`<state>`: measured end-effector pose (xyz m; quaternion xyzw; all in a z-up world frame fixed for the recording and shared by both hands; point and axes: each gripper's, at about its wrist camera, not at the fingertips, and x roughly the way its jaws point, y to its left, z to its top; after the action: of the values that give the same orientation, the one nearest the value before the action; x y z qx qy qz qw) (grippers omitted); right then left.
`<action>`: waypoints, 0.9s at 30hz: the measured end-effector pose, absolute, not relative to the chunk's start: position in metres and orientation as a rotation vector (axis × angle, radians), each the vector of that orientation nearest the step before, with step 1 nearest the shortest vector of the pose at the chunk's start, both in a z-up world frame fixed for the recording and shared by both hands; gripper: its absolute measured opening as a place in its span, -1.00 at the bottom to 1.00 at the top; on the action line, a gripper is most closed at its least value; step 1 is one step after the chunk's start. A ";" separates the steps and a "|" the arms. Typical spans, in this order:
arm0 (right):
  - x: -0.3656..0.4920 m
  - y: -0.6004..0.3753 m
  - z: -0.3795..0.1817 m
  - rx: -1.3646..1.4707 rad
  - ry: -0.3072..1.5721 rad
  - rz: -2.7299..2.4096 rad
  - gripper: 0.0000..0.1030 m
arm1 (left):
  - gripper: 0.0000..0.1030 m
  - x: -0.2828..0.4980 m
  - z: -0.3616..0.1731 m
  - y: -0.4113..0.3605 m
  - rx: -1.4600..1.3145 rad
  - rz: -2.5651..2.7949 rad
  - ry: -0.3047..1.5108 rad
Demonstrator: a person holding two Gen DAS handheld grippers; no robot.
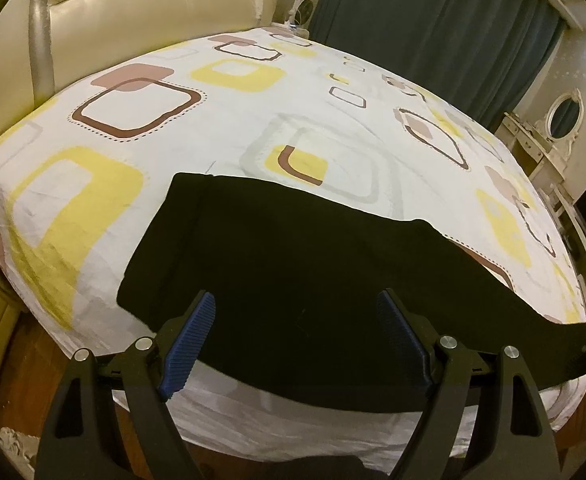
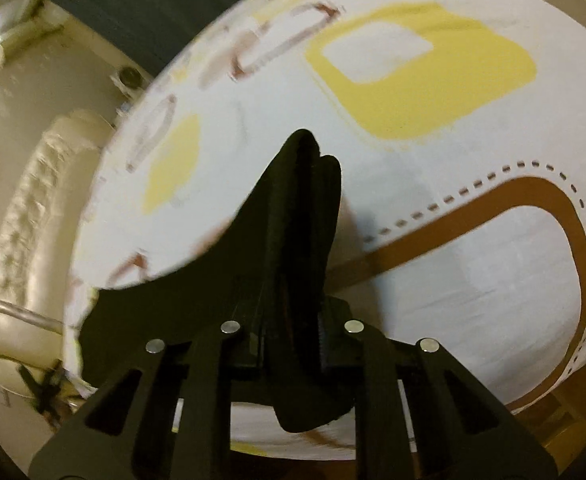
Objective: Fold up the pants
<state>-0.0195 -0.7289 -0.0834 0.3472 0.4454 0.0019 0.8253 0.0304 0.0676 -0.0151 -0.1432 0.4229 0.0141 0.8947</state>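
On the patterned bed sheet (image 1: 333,92), black pants (image 1: 293,264) are lying along its near edge, bare sheet stretching beyond. I am holding my left gripper (image 1: 295,320) spread wide above them, while my right gripper (image 2: 293,280) is pinching a raised fold.

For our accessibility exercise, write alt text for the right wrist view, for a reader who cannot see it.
The right gripper is shut on a bunched end of the black pants, lifting it above the bed sheet, white with yellow and brown squares. A cream headboard shows at the left.
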 end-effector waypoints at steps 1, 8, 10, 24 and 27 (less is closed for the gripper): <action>-0.023 -0.726 -0.072 0.759 0.922 0.028 -0.68 | 0.59 0.029 -0.015 0.068 -0.298 0.029 0.876; -0.016 -0.676 0.004 0.767 0.833 0.160 -0.68 | 0.59 0.025 -0.020 0.066 -0.294 0.036 0.882; -0.013 -0.652 0.026 0.737 0.817 0.194 -0.68 | 0.59 0.025 -0.020 0.063 -0.268 0.040 0.874; 0.041 -0.458 0.042 0.574 0.880 0.355 -0.68 | 0.59 0.027 -0.020 0.060 -0.316 0.018 0.875; 0.054 -0.414 0.018 0.511 0.945 0.358 -0.68 | 0.59 0.027 -0.020 0.061 -0.324 0.020 0.872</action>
<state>0.0544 -0.4138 0.0182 0.2420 0.4477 0.1698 0.8439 0.0270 0.0610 -0.0204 -0.1560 0.4206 0.0096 0.8937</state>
